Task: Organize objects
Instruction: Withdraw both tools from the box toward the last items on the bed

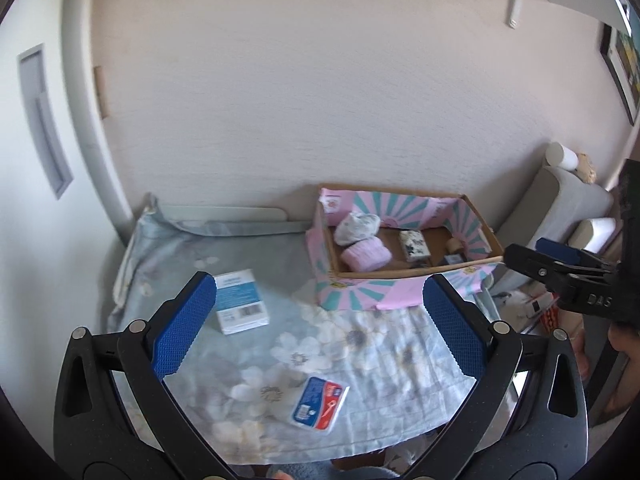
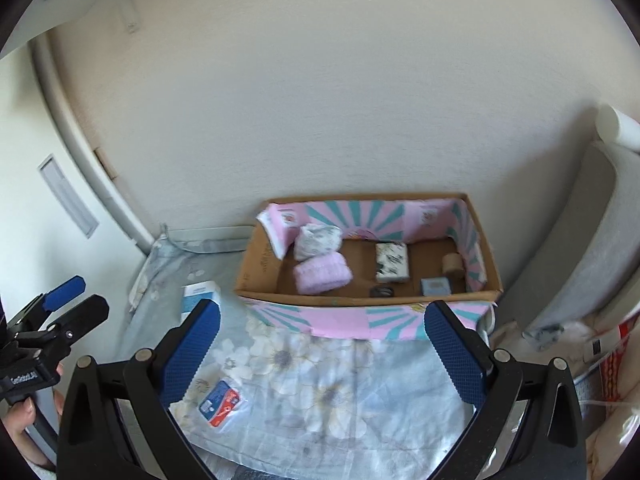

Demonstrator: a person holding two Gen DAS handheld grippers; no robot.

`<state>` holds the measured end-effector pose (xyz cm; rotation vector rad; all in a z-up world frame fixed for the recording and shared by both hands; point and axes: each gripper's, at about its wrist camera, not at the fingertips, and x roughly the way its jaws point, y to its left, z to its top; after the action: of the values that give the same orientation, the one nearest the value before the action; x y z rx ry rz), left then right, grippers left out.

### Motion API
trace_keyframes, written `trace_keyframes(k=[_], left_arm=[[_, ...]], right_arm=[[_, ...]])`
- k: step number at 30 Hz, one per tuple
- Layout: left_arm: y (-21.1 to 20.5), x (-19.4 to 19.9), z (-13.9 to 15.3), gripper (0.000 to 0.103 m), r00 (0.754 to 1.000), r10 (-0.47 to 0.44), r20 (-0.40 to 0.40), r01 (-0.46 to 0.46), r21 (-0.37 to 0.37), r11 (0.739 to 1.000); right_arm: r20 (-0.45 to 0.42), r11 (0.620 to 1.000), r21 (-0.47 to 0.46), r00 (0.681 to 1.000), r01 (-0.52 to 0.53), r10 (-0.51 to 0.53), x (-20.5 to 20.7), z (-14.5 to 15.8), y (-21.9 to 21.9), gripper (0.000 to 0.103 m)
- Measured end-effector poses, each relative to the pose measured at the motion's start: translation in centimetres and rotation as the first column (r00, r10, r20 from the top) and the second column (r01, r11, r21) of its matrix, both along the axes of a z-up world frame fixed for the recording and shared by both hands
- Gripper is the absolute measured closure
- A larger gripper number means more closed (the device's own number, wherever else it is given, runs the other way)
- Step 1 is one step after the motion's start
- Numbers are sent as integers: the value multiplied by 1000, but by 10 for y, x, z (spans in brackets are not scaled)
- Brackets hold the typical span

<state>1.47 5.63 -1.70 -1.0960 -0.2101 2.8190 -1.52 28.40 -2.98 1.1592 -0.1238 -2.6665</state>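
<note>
While the cardboard box (image 2: 360,294) with its pink-and-teal sunburst wrapping is sitting against the wall, holding a fuzzy pink roll (image 2: 323,272), a crumpled white bundle (image 2: 318,242), a patterned packet (image 2: 392,262) and what may be a small tape roll (image 2: 452,264), a glossy red-and-blue sachet (image 1: 318,402) and a white-and-blue carton (image 1: 240,300) are lying apart on the floral cloth (image 1: 360,344). The left gripper (image 1: 318,326) is hovering above the cloth with its ridged blue pads spread wide and empty. The right gripper (image 2: 322,350) is hanging just before the box, likewise spread wide and empty.
</note>
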Motion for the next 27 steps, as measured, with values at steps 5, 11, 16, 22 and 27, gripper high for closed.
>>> trace_keyframes(k=[5, 11, 16, 22, 27], left_arm=[[-21, 8, 2, 0, 999, 44, -7, -44, 7, 999], [-41, 9, 2, 0, 997, 78, -12, -77, 17, 997], [-52, 1, -6, 0, 998, 59, 1, -59, 16, 998], [-61, -21, -46, 0, 997, 26, 73, -29, 44, 999], [-70, -45, -96, 0, 990, 13, 138, -24, 78, 997]], right_arm=[[-96, 995, 63, 992, -81, 87, 9, 12, -28, 1], [-115, 986, 64, 980, -157, 163, 6, 13, -50, 1], [-98, 964, 67, 959, -259, 264, 5, 1, -66, 1], [-16, 902, 112, 907, -416, 420, 12, -51, -96, 1], [44, 852, 95, 857, -515, 513, 18, -105, -110, 1]])
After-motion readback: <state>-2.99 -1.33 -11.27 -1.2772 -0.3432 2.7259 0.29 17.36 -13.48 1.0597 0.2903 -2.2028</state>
